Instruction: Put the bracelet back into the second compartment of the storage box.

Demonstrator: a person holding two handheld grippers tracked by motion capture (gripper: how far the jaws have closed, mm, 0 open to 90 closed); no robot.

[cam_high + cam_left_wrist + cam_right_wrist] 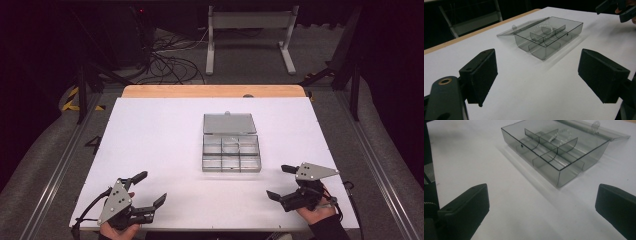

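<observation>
White tabletop, cables beyond

In the high view the clear organizer box is too small to tell whether its compartments hold anything. The left hand and right hand are cut off by the bottom edge there. In the left gripper view the right gripper is cropped by the top right corner. In the right gripper view the box's open lid runs off the top edge.
</observation>
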